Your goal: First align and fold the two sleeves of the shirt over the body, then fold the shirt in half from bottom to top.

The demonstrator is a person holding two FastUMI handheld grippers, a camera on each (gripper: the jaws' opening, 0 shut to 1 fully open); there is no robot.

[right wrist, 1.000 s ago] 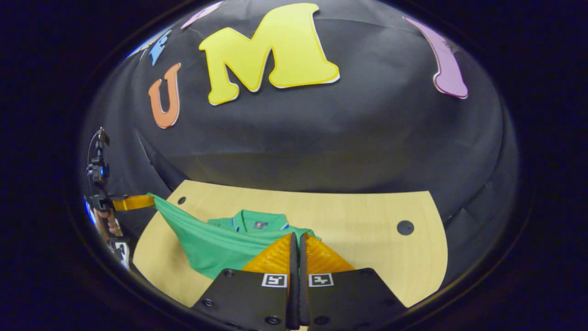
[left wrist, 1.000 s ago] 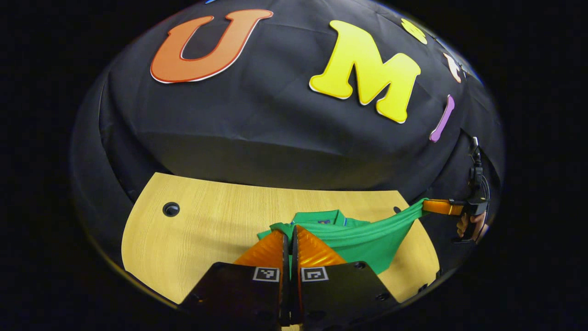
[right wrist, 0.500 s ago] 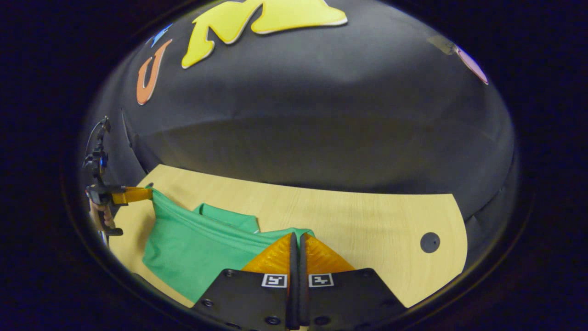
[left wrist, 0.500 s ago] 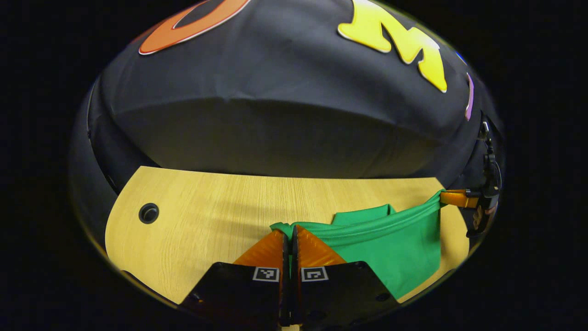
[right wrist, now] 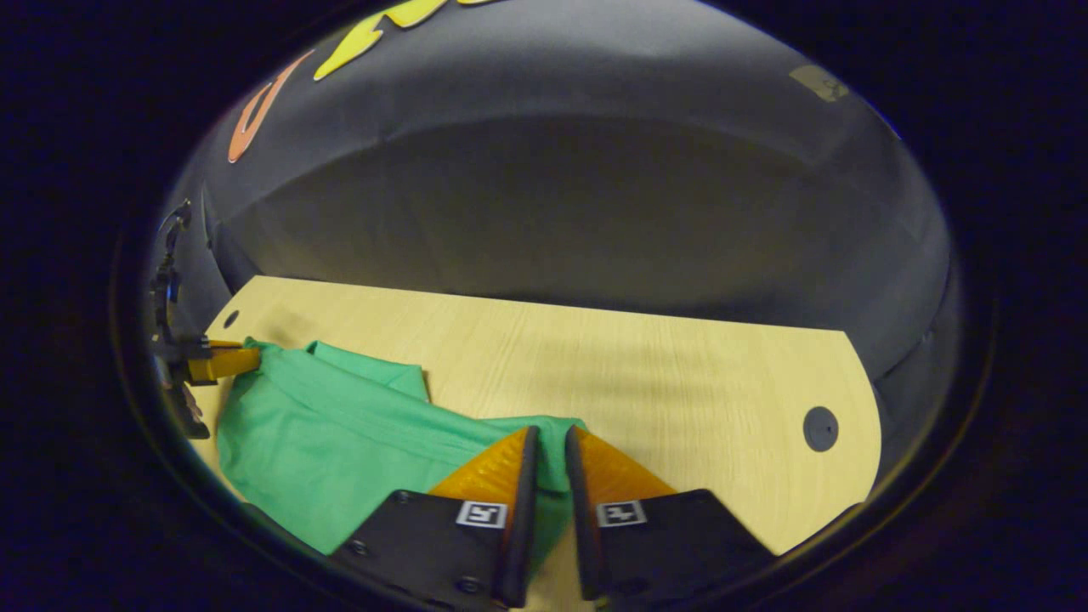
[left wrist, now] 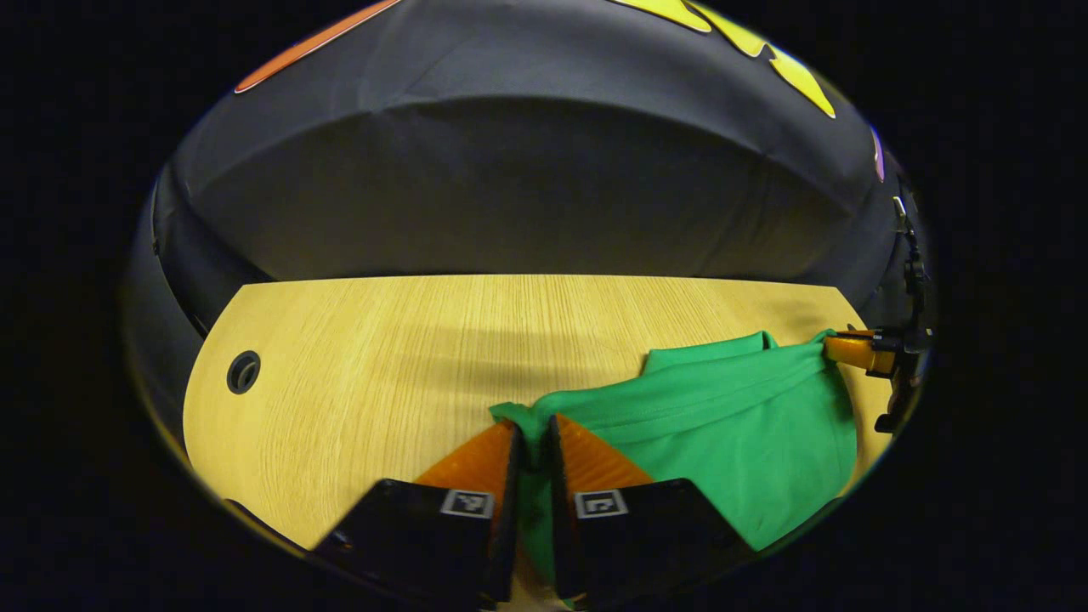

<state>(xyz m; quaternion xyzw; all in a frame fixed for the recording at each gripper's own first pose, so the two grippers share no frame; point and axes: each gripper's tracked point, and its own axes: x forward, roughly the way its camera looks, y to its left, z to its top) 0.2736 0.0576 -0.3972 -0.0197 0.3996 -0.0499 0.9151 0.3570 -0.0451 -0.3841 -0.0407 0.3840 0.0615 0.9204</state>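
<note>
Both grippers have come down and forward since a second ago, laying the green shirt (left wrist: 722, 416) folded on the table (left wrist: 357, 357), its collar now covered. In the left gripper view the left gripper (left wrist: 533, 442) has its fingers parted a little, cloth lying loose between them; the right gripper (right wrist: 548, 446) in its own view stands likewise. Ahead of each tip lies the folded hem edge. Such cloth looks light, limp and apt to slide, so any regrasp should probably pinch hem corners, through all layers.
</note>
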